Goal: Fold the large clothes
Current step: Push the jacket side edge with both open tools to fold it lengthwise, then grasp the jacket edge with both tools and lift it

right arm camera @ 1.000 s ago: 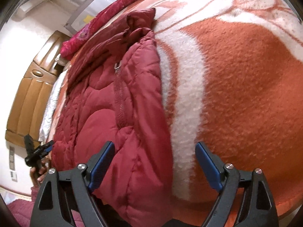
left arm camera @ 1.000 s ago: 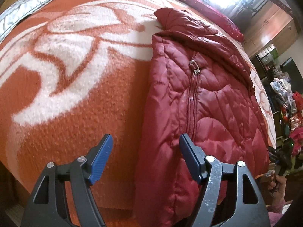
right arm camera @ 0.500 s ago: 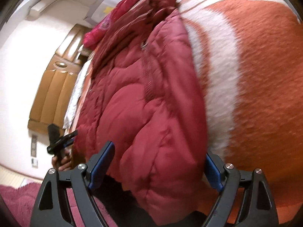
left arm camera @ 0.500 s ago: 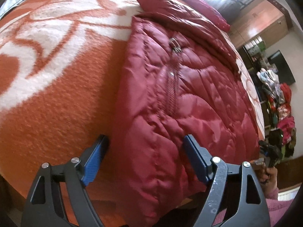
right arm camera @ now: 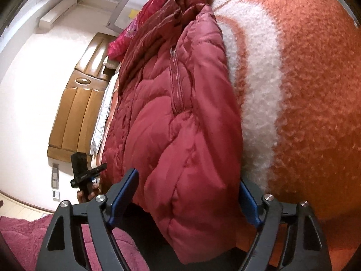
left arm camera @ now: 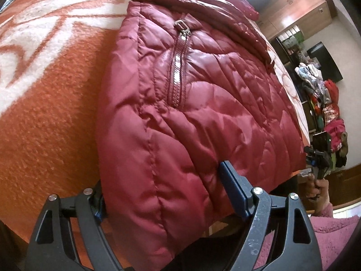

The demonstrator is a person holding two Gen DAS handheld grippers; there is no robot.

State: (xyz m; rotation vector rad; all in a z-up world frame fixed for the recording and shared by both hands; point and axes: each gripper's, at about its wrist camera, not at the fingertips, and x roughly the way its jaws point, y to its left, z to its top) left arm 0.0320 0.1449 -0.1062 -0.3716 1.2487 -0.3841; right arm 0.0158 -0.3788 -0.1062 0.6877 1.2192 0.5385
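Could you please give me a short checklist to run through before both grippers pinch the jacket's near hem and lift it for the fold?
1. Jacket hem between the left gripper jaws: ok.
2. Hem between the right gripper jaws: ok; they are closing.
3. Pads pressing firmly on fabric at both grippers: cannot tell.
4. Pocket zipper closed: ok.
5. Jacket lying fairly flat on the blanket: ok.
6. Blanket free of the jaws: cannot tell.

Both wrist cameras look steeply down along their fingers, close over the near hem of a red quilted jacket (left arm camera: 203, 103) (right arm camera: 180, 117) on an orange-and-white blanket (left arm camera: 49, 103) (right arm camera: 304, 90), from opposite corners; each glimpses the other gripper.
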